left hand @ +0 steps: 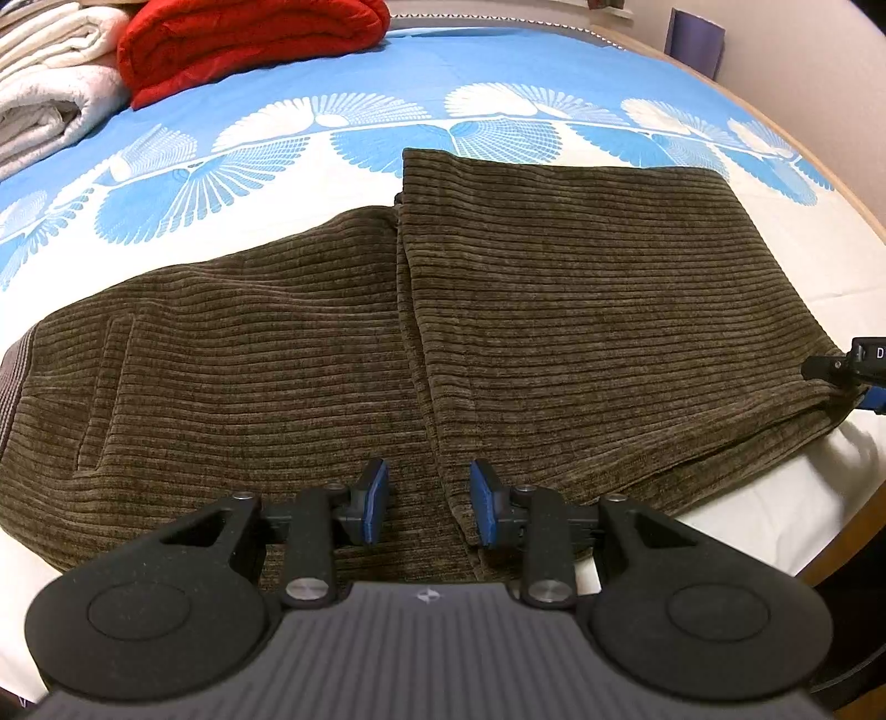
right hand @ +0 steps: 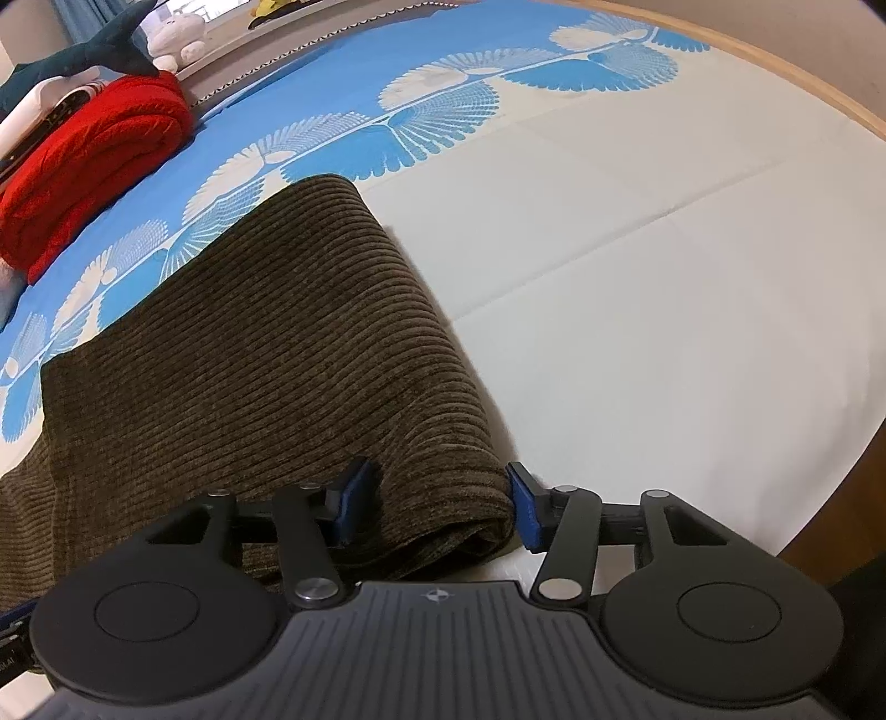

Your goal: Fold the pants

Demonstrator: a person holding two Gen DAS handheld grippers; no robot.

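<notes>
Left wrist view is showing the brown corduroy pants (left hand: pixel 343 343) lying on the bed (left hand: pixel 554 105), with the legs already doubled back over the seat part, so I am judging the first fold done and a second one in hand. My left hand-held gripper (left hand: pixel 427 501) is hovering with its jaws partly apart over the near edge, astride the hem of the top layer, not pinching anything. My right hand-held gripper (right hand: pixel 437 507) is standing wider around the rolled fold at the near right corner; I am seeing the left pad (right hand: pixel 351 498) against the cloth, the right one just beside it, so it is not clamping. Next, I am thinking both need to close on the near edge and carry it across. A red blanket (left hand: pixel 249 39) and white bedding (left hand: pixel 50 72) are sitting at the far left, well apart; nothing is blocking the way.
</notes>
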